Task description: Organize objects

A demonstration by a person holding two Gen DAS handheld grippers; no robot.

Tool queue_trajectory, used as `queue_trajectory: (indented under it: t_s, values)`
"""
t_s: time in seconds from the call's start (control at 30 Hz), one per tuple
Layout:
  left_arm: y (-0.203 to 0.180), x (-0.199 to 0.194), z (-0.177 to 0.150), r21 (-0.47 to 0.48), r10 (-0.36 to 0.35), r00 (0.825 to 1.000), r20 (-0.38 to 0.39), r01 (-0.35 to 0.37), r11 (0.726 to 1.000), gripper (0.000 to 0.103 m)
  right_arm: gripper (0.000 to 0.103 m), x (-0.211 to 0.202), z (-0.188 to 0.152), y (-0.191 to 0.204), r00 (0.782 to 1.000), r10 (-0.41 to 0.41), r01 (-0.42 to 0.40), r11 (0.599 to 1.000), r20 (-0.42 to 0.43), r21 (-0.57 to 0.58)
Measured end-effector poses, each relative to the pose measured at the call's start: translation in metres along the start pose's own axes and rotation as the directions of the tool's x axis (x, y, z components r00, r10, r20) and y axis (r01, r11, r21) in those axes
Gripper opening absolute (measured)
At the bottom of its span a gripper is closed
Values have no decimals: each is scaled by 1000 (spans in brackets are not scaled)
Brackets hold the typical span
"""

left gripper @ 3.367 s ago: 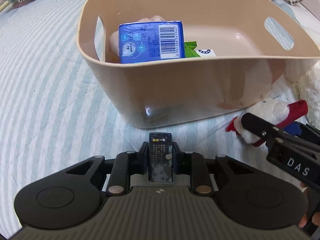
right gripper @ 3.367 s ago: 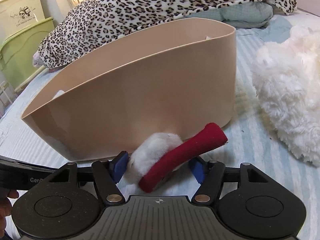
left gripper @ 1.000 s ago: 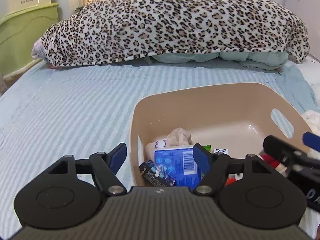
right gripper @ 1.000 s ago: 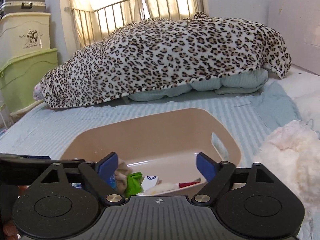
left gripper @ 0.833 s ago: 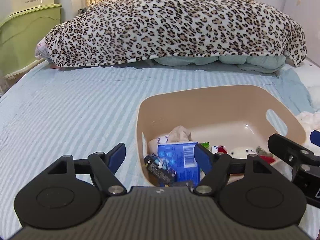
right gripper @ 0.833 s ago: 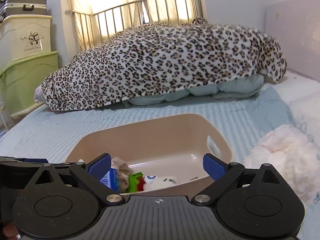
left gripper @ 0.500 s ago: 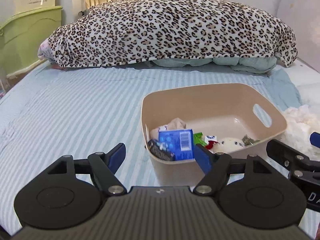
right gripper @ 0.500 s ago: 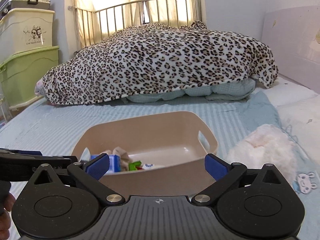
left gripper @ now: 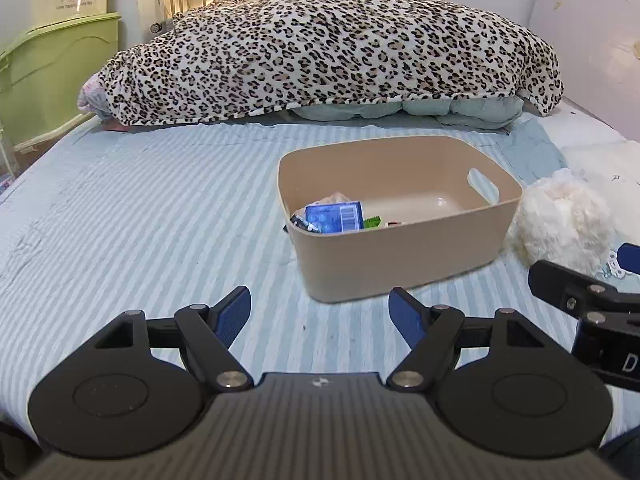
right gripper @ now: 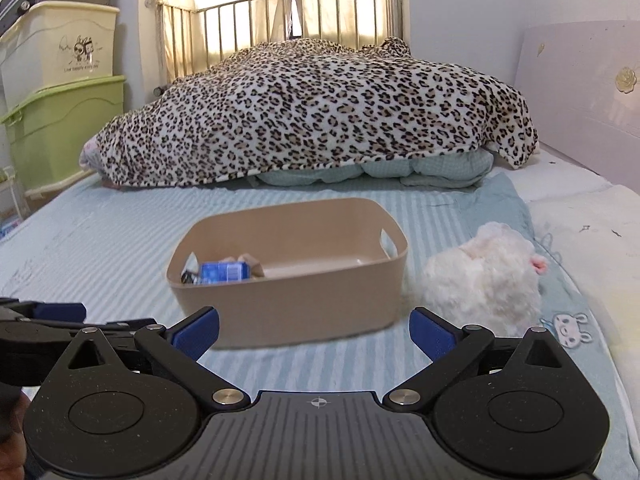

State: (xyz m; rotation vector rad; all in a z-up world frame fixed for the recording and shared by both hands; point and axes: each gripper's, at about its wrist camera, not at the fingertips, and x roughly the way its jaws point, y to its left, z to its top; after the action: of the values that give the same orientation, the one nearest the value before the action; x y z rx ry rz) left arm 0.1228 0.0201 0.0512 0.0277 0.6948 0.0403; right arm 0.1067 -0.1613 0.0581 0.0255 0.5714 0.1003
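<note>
Both cams sat low over the striped bedsheet [left gripper: 140,208], looking fwd along their own fingers toward the headboard end w/ the leopard blanket [left gripper: 320,48]. Left wrist cam was nearer the beige bin [left gripper: 400,256], seeing it right of centre and slightly from above. Right wrist cam sat farther back, w/ the bin [right gripper: 288,304] near centre. Shared: bin, blanket [right gripper: 312,112], white plush [left gripper: 560,220] [right gripper: 484,272], green storage box [left gripper: 56,72] [right gripper: 60,128]. Each cam caught the other tool at its edge: right gripper [left gripper: 588,292] at right in left view, left gripper [right gripper: 44,320] at left in right view.
</note>
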Motion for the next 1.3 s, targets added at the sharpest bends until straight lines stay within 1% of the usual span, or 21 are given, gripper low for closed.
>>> queue_trajectory:
  t_s: [0.4, 0.63, 0.87, 1.1, 1.3]
  values:
    - [10, -46, -23, -9, -13, 999, 33, 13, 1000, 77, 103, -34, -21, 5, 999, 19, -20, 1000, -30, -13]
    - [9, -68, -31, 1, -33, 998, 57, 33, 999, 78, 103, -53, -26, 5, 999, 23, -24, 999, -22, -31]
    - [8, -82, -41, 3, -37, 997, 65, 37, 999, 78, 103, -69, -33, 1, 998, 33, -33, 999, -47, -13]
    - [1, -92, -51, 22, -39, 997, 67, 37, 999, 79, 103, -83, -39, -3, 998, 39, -39, 999, -52, -7]
    - [-2, -99, -57, 33, -37, 997, 68, 35, 999, 80, 103, -93, -42, -3, 998, 41, -42, 999, -41, -16]
